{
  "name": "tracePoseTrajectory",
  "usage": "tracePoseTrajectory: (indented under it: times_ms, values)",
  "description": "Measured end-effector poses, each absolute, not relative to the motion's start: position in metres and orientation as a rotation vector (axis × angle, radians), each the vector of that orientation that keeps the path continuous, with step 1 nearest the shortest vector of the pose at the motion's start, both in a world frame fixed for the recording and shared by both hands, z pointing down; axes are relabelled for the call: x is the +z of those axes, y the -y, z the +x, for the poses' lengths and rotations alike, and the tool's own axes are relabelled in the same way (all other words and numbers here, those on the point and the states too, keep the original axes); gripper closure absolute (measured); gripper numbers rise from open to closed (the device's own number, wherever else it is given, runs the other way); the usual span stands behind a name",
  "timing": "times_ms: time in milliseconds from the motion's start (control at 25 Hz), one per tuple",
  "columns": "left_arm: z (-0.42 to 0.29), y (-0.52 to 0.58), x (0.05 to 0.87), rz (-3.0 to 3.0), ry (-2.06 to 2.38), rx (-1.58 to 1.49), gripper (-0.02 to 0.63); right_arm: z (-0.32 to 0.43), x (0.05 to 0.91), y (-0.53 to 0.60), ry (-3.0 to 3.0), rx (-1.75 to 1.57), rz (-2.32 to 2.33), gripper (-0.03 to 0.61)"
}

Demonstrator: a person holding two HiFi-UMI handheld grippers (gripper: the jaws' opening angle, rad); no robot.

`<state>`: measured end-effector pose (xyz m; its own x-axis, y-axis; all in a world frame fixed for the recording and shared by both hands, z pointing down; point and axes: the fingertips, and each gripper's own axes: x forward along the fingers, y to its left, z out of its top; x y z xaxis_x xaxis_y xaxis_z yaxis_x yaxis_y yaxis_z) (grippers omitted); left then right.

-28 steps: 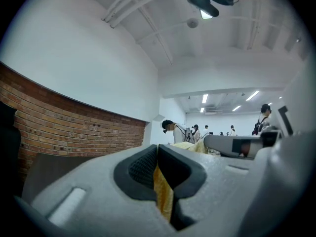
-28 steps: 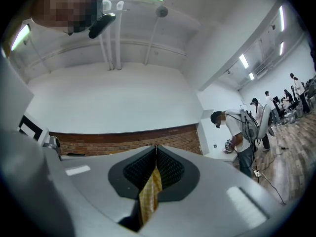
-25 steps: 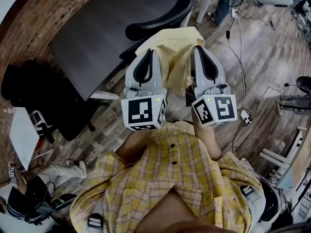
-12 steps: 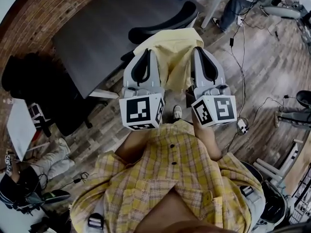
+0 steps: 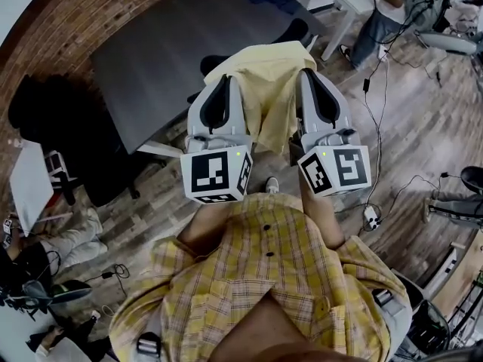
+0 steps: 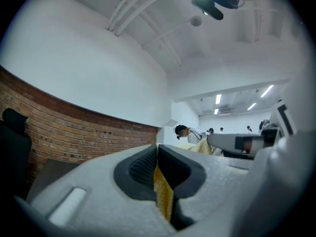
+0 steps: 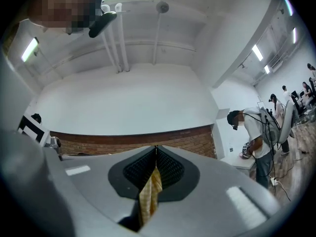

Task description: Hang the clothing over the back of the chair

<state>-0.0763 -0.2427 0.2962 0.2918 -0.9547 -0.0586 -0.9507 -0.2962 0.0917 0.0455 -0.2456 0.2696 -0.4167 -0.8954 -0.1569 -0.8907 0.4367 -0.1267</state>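
The left gripper (image 5: 226,85) and the right gripper (image 5: 310,81) were held side by side in front of the person's yellow plaid shirt (image 5: 272,270), with the yellow garment (image 5: 268,81) spread between them. The cloth ran from one set of jaws to the other, bunched over the tips and sagging in folds in the gap between the two grippers.

In the left gripper view the jaws (image 6: 157,148) were pressed together on a thin fold of the yellow fabric (image 6: 163,194), which hung down from the seam between the black pads. The right gripper view showed the same: jaws (image 7: 156,148) closed, with a strip of the cloth (image 7: 149,194) pinched between them and dangling.

From the head view, the garment hung above the black office chair (image 5: 296,32), covering most of it. The chair stood beside a dark grey table (image 5: 158,59) on a wooden floor (image 5: 407,127).
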Motion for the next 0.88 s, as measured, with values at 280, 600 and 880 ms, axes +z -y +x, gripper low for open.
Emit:
tracePoseTrajectory:
  times_ms: [280, 600, 880]
  values:
    - [-0.077, 0.27, 0.282, 2.493, 1.885, -0.139, 0.604, 0.044, 0.256, 0.276, -2.522, -0.011, -1.524, 0.568]
    - [-0.065, 0.289, 0.263, 2.531, 1.896, -0.159, 0.603, 0.051, 0.238, 0.299, -2.532, 0.028, -1.479, 0.566]
    - [-0.075, 0.314, 0.25, 2.517, 1.909, -0.181, 0.603, 0.045, 0.223, 0.327, -2.548, 0.062, -1.467, 0.566]
